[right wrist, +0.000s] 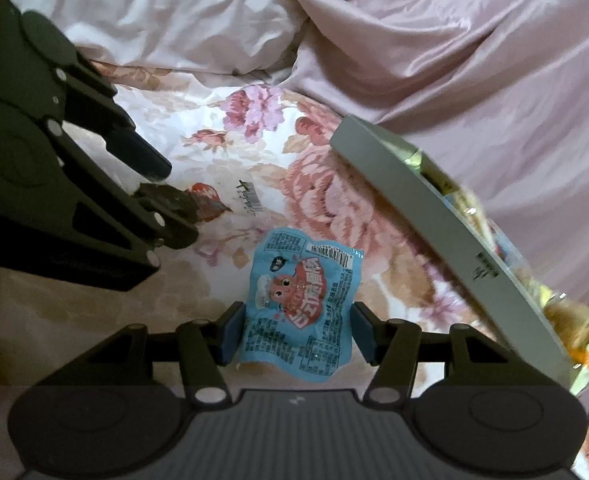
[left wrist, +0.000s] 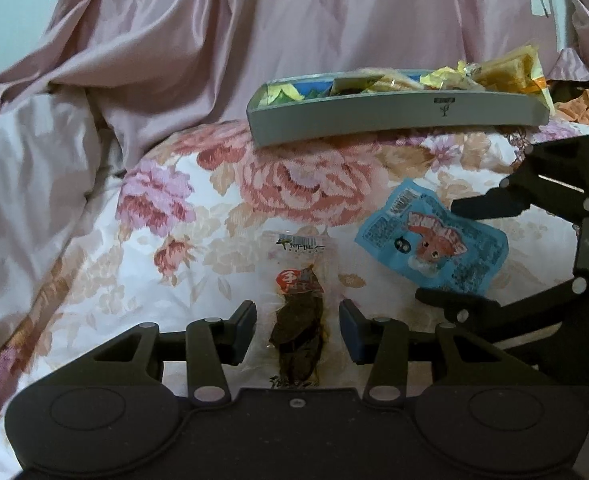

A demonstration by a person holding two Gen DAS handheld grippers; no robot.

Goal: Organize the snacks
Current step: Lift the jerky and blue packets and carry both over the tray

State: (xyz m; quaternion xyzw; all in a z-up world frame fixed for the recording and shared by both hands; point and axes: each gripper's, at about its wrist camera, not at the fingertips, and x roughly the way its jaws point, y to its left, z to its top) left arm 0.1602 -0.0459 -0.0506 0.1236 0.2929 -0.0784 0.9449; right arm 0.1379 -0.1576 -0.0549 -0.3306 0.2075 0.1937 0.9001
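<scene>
Left wrist view looks down on a floral quilt (left wrist: 286, 184), soft cotton printed with pink and mauve peonies, rumpled beside glossy pink satin bedding (left wrist: 254, 40). The left gripper (left wrist: 297, 330) stands with jaws apart, its blue-padded fingers flanking a clear plastic snack packet (left wrist: 298, 316) that holds a dark, wrinkled strip and a red round label; the pads do not touch it. To the right lies a crinkly blue snack pouch (left wrist: 434, 242) with a red cartoon print, flat on the quilt. Beyond, a shallow grey tray (left wrist: 374, 114) with smooth curved walls carries yellow and blue wrappers (left wrist: 494, 72).

From the right wrist, the right gripper (right wrist: 294, 334) is likewise spread wide, a pad at either edge of the blue pouch (right wrist: 302, 304), not squeezing it.
</scene>
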